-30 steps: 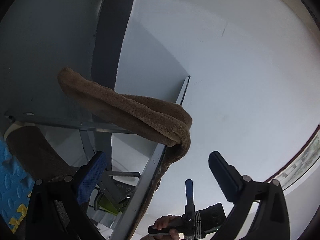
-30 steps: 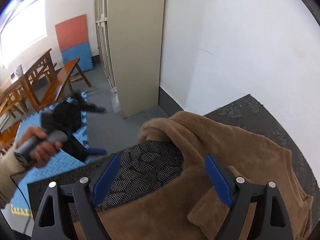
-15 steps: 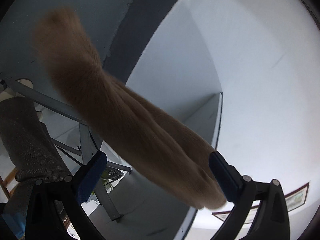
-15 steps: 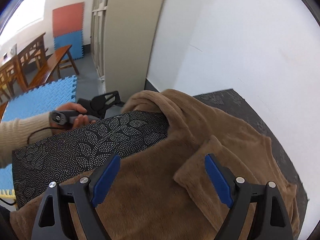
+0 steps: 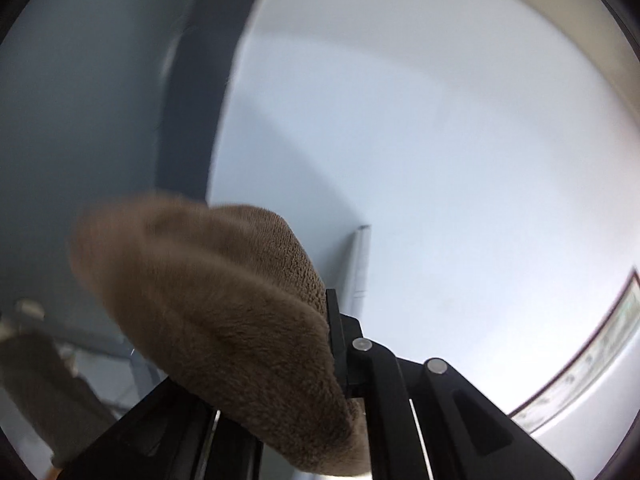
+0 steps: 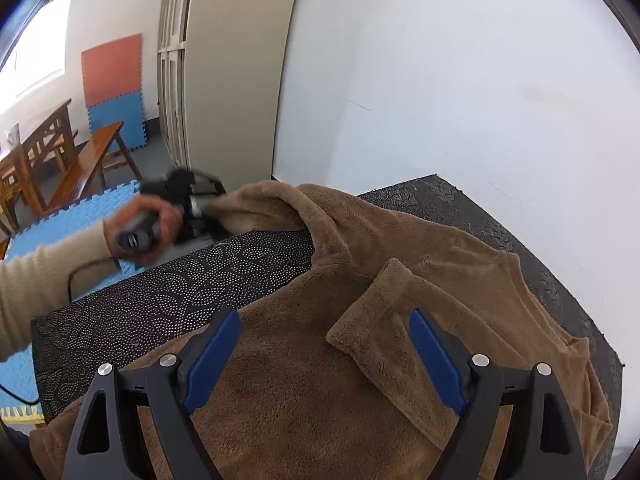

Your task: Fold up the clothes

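Since the frame half a second back, the left gripper (image 5: 280,364) has gone from gaping jaws with the sleeve swinging between them to jaws clamped on the brown fleece, and the person's left hand (image 6: 144,224) has risen from below the tabletop's near edge to the level of the garment's far fold.

Nearest in the left wrist view, a thick wad of the brown fleece garment (image 5: 224,320) fills the space between the black fingers; only the right finger shows clearly, pressed against the pile, and the cloth bulges forward and leftward, its far end blurred. Beyond it lie a pale wall and a dark vertical band.

In the right wrist view, the right gripper (image 6: 324,364) hangs just above the garment (image 6: 304,412) with its two blue-padded jaws spread wide, gripping nothing. One folded cuff or flap (image 6: 380,312) lies between the pads, nearer the right one. The single garment spreads across the dark patterned tabletop (image 6: 160,304), covering its near and right portions, with a sleeve running toward the far left edge. There the left gripper (image 6: 192,204), one of two in all, pinches that sleeve's end, held by the hand with a cream sleeve (image 6: 44,272). Farther off stand a beige cabinet (image 6: 232,68), blue floor mats (image 6: 76,216) and wooden benches (image 6: 84,160).
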`<state>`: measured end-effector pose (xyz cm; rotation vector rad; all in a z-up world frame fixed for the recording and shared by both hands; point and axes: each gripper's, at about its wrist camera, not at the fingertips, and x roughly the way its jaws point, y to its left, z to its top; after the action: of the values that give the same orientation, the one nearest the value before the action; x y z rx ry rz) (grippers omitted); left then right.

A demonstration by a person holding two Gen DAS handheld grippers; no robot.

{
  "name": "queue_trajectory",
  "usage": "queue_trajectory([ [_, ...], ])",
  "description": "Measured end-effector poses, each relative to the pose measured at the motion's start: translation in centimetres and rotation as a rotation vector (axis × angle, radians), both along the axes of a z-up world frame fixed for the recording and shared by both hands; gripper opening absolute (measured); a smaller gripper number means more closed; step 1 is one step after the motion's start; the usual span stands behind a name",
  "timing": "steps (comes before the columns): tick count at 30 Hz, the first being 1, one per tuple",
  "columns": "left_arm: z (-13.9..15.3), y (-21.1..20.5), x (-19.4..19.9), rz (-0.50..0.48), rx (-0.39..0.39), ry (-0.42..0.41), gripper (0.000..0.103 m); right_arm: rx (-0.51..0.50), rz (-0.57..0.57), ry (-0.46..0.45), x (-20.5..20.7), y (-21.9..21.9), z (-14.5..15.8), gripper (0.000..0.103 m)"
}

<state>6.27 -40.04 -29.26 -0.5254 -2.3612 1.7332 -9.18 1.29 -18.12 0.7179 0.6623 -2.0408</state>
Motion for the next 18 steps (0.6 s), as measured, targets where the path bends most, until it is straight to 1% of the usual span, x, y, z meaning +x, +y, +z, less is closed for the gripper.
queue_trajectory([
  [3,5.1,-1.5,0.7,0.026,-0.077,0.080,0.007,-0.025,-0.021,-0.024,-0.1,0.8,0.0,0.088],
  [6,10.4,-2.3,0.6,0.033,-0.169,0.139,0.007,-0.060,-0.066,-0.058,-0.3,2.9,-0.2,0.088],
  [11,18.0,-2.4,-1.5,0.022,-0.312,0.176,0.006,-0.118,-0.142,-0.116,-0.6,6.4,-0.5,0.088],
  [13,21.1,-1.5,-2.6,0.003,-0.387,0.182,0.006,-0.141,-0.172,-0.139,-0.7,7.8,-0.6,0.088],
  [14,22.8,-0.6,-3.0,-0.007,-0.438,0.186,0.006,-0.153,-0.187,-0.151,-0.8,8.5,-0.7,0.088],
  [16,25.9,2.3,-3.7,-0.045,-0.556,0.221,0.007,-0.176,-0.218,-0.174,-0.9,9.9,-0.8,0.088],
  [18,28.4,6.3,-4.3,-0.114,-0.694,0.257,0.009,-0.202,-0.251,-0.198,-1.1,11.4,-1.0,0.088],
])
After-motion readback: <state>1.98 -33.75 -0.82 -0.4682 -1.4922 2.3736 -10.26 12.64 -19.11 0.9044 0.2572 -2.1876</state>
